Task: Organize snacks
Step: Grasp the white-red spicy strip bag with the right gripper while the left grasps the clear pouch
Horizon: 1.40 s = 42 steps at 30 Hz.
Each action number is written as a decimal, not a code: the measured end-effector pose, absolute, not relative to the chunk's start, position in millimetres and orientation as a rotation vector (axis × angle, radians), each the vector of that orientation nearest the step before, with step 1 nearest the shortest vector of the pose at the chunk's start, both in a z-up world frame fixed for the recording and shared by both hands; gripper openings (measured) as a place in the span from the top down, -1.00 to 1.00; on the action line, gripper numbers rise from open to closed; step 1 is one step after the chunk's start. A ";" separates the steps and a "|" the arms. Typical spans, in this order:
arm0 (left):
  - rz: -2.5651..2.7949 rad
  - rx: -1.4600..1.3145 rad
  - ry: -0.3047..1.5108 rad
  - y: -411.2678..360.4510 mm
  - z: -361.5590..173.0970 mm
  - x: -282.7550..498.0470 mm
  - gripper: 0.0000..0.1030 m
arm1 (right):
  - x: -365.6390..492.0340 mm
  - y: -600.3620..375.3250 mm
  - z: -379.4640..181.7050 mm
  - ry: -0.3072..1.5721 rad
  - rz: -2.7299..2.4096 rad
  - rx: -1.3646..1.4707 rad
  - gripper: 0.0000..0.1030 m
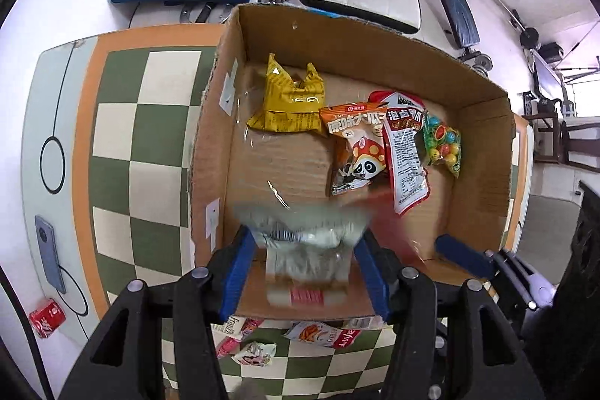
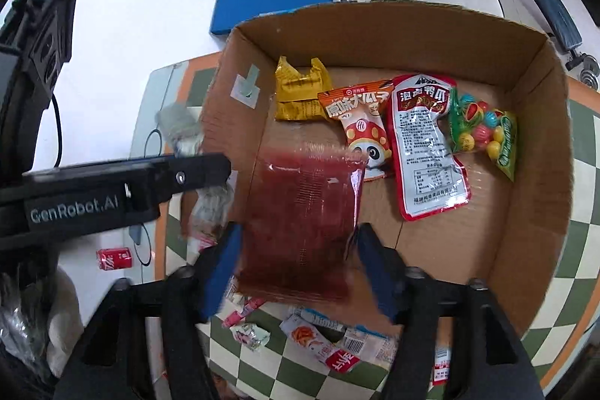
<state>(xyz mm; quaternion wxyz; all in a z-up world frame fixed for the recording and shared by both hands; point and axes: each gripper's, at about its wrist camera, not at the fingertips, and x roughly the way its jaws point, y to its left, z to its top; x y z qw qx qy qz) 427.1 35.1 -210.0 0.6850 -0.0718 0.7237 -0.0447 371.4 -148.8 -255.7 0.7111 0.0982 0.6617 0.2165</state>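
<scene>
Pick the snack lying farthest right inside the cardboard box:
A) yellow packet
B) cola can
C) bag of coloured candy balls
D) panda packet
C: the candy bag lies right of the white-and-red pouch, panda packet and yellow packet in the box.

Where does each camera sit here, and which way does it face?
Left wrist: on the left gripper, looking down into the cardboard box; its own fingers flank a blurred grey packet, a finger of the other gripper at right.
Right wrist: on the right gripper, looking down at that box; own fingers flank a blurred red packet, left gripper at left.
Shared: box, panda packet.
</scene>
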 end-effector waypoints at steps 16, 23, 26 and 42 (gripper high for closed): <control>-0.097 -0.154 1.515 35.0 -179.2 389.3 -0.25 | 365.2 -166.3 -248.6 1.451 0.406 0.216 -0.61; -0.010 -0.036 1.377 39.4 -153.3 309.9 -0.25 | 313.6 -196.7 -226.7 1.393 0.342 0.243 -0.61; 0.041 -0.094 1.414 54.4 -173.7 265.0 -0.25 | 277.4 -210.1 -225.7 1.375 0.299 0.239 -0.62; 0.180 -0.311 1.769 105.7 -335.9 178.9 -0.25 | 181.2 -138.9 -366.5 1.624 0.429 -0.043 -0.62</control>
